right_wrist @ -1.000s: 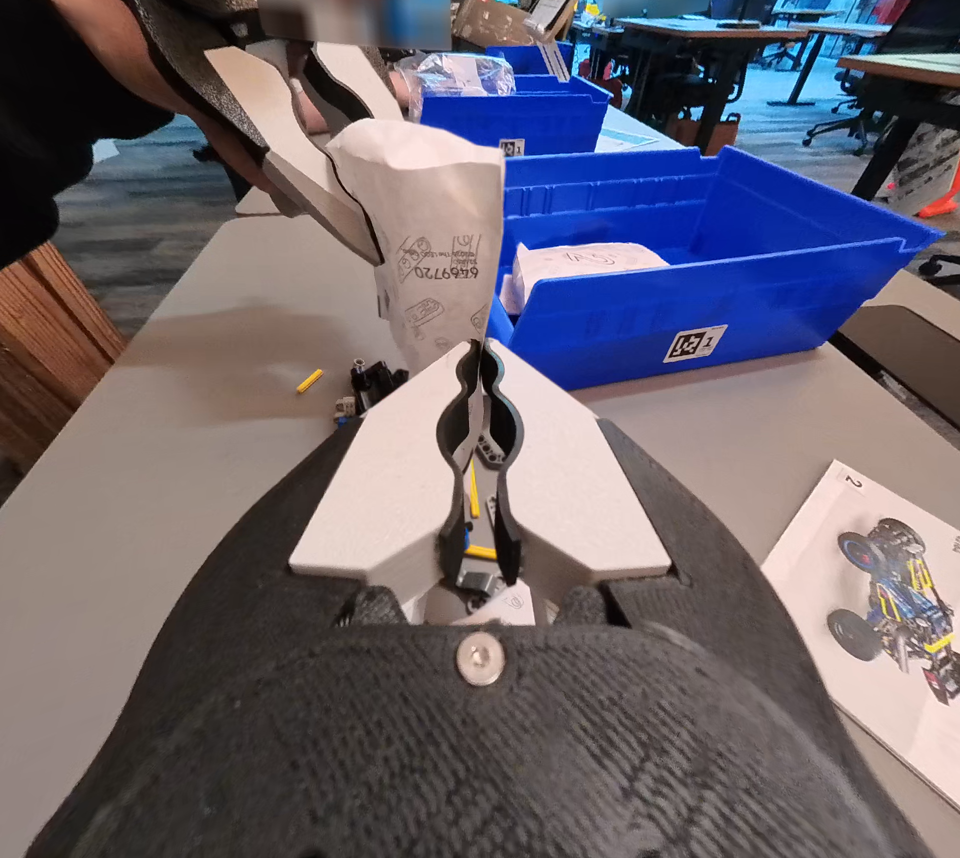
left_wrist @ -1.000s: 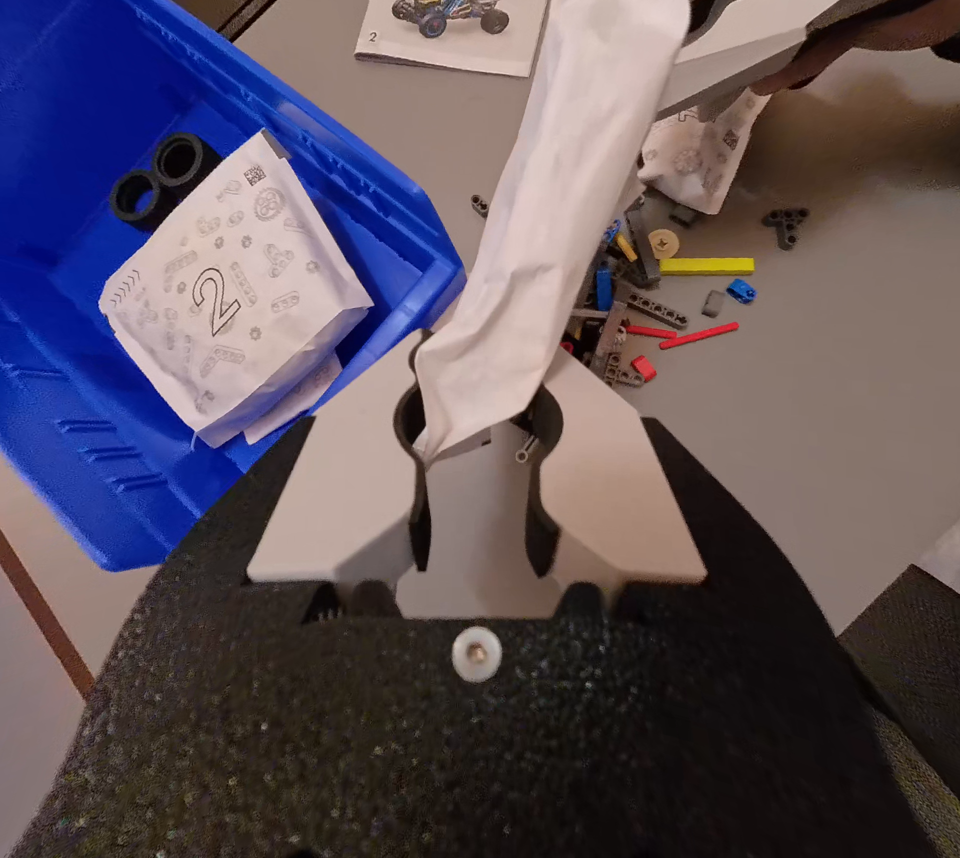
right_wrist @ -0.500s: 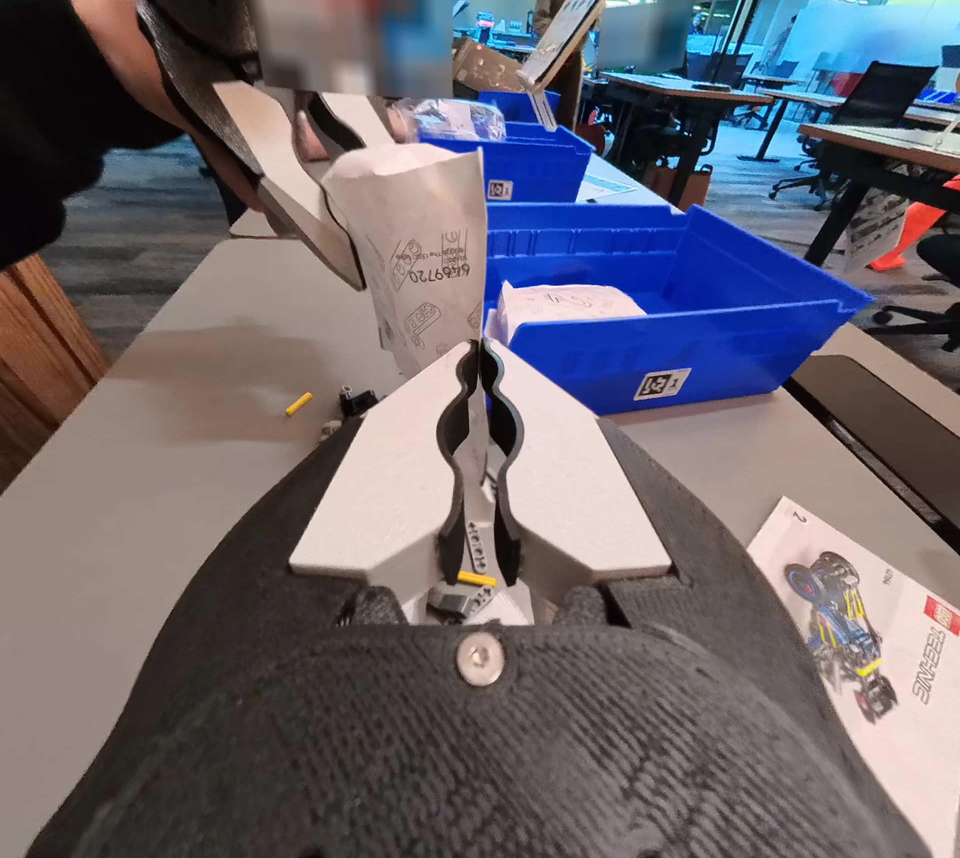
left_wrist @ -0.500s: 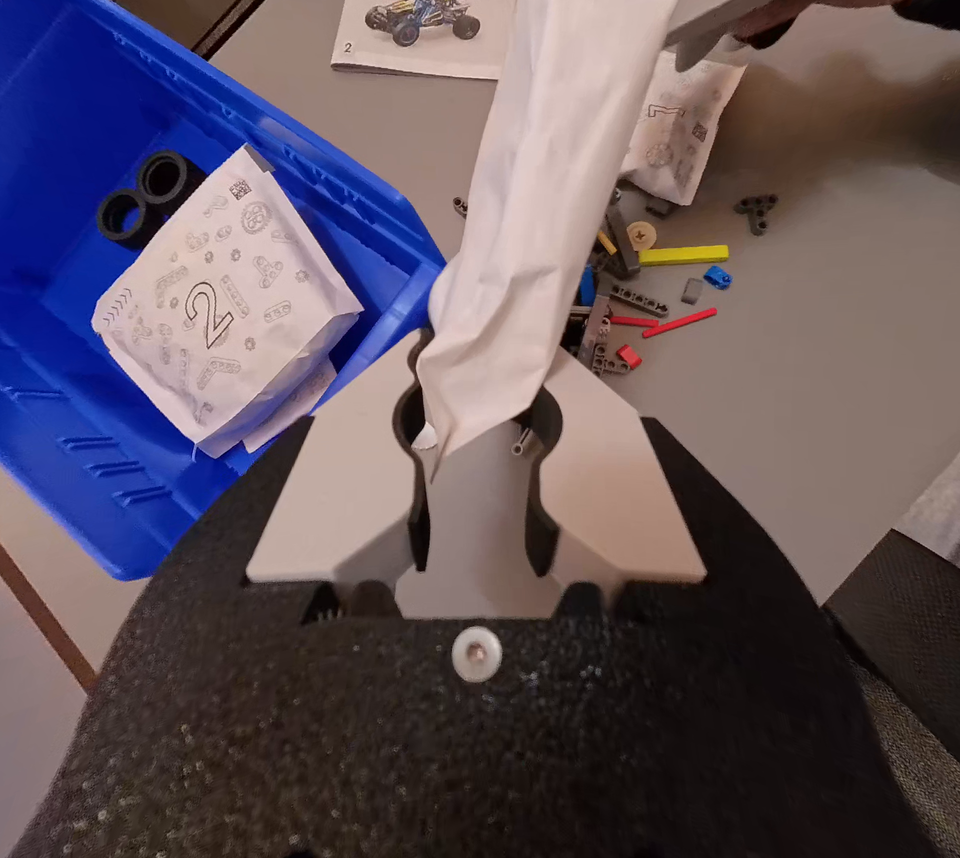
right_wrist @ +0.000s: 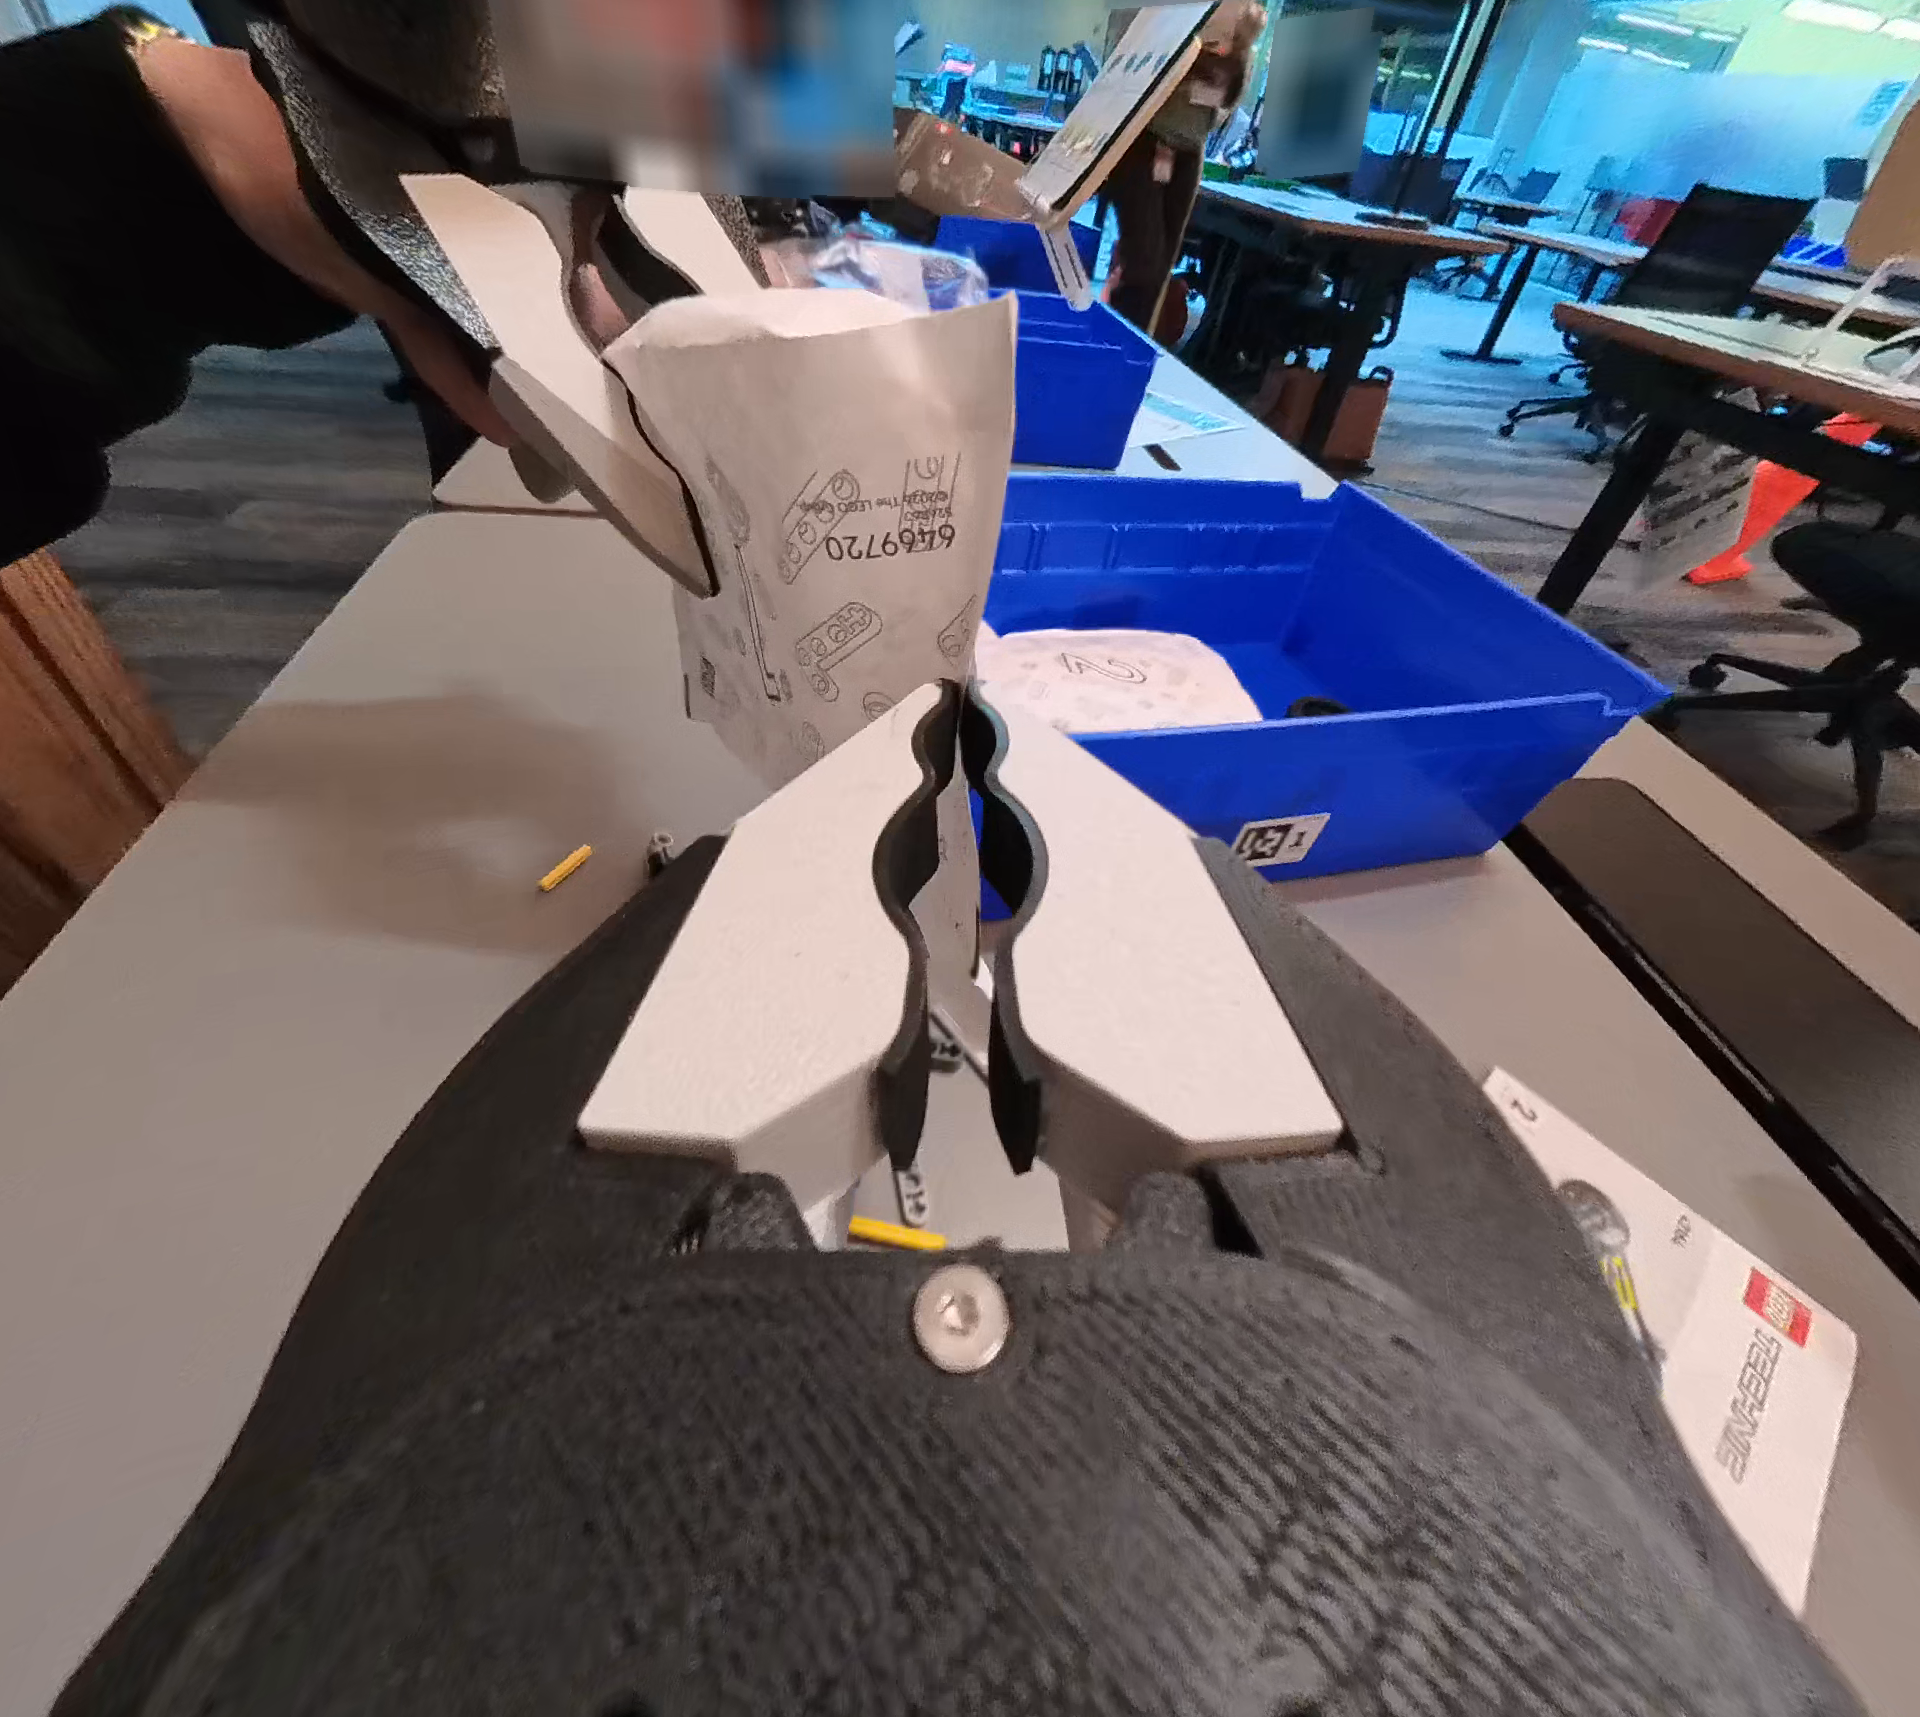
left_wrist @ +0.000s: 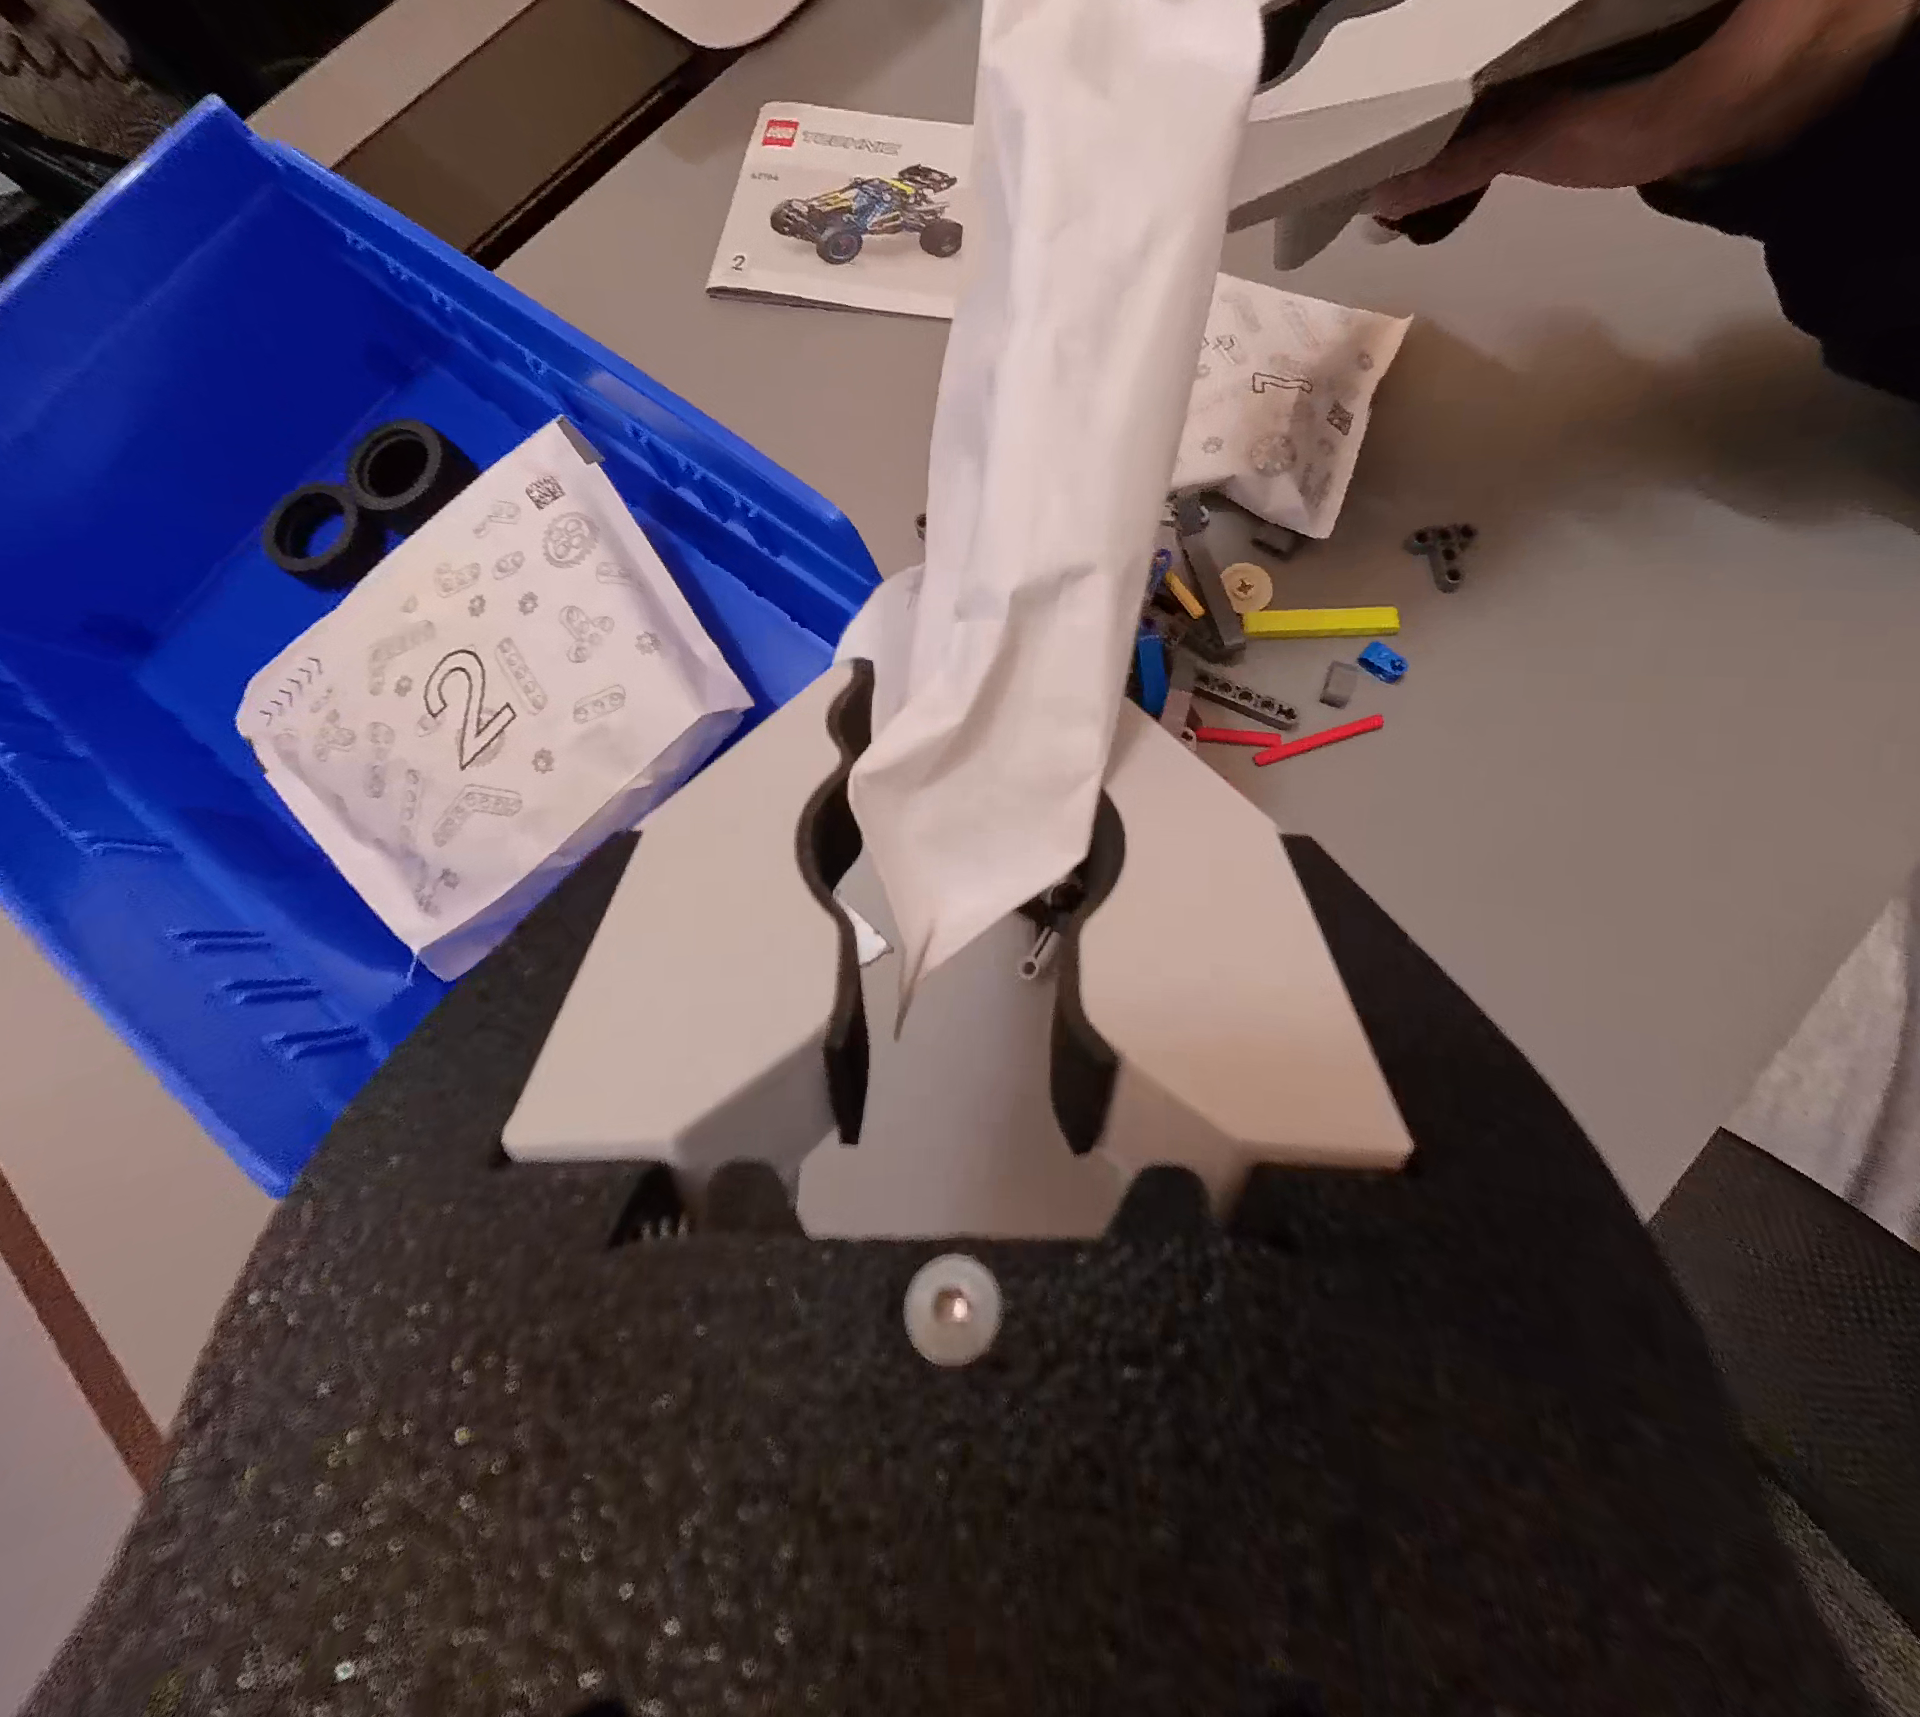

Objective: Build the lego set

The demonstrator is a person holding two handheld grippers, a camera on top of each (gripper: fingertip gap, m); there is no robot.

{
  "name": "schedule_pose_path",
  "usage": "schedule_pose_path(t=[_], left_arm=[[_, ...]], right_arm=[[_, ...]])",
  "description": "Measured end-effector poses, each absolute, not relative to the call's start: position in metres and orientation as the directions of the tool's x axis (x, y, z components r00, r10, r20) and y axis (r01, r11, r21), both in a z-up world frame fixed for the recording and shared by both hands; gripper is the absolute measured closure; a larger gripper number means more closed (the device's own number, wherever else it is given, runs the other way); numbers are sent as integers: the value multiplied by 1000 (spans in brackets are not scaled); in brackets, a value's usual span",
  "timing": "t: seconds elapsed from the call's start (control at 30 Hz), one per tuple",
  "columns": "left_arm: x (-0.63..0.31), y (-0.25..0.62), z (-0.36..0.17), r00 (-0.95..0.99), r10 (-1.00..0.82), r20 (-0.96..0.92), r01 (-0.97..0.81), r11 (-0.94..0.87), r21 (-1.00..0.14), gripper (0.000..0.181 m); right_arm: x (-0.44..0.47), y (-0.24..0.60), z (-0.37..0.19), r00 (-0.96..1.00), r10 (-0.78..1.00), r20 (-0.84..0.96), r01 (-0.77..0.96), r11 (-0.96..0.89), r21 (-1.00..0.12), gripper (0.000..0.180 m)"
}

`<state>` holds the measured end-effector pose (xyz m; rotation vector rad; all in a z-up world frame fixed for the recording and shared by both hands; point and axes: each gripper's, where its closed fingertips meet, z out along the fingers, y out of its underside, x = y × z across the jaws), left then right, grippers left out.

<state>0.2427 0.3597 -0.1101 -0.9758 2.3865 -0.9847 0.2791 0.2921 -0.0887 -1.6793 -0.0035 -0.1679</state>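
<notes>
Grey and broad, the table (left_wrist: pixel 1558 888) sits in an open office with further desks and chairs behind. Above it a white paper bag (left_wrist: pixel 1070 379) hangs between both claws. The left claw (left_wrist: pixel 961 794) stands spread, with the bag's crumpled end lying loosely between its fingers (left_wrist: pixel 686 971); whether either finger actually presses the paper cannot be told. The right claw (right_wrist: pixel 961 711) is pressed together, pinching the bag's other edge at its tips.

On the table at 3 o'clock of the bag in the left wrist view lies a scatter of loose lego pieces (left_wrist: pixel 1278 659): a yellow beam, red rods, small blue and grey parts. Just beyond them rests an emptied bag (left_wrist: pixel 1288 410), flat and printed. An instruction booklet (left_wrist: pixel 842 213) lies at 11 o'clock of the pile. At 9 o'clock stands a blue bin (left_wrist: pixel 156 888) holding a sealed numbered bag (left_wrist: pixel 468 701) and two black tyres (left_wrist: pixel 353 504) touching each other near the bin's back wall.
</notes>
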Motion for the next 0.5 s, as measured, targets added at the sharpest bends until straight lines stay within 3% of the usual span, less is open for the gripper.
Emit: schedule_pose_path(t=[0.2,0.5], left_arm=[[246,360,-92,-669,-736,-103,-427,494,-758,149],[237,361,-101,-694,-713,-100,-436,526,-730,148]], right_arm=[[284,294,-64,957,-141,254,239,-113,-964,180],[276,295,-77,959,-120,255,242,-116,-963,180]])
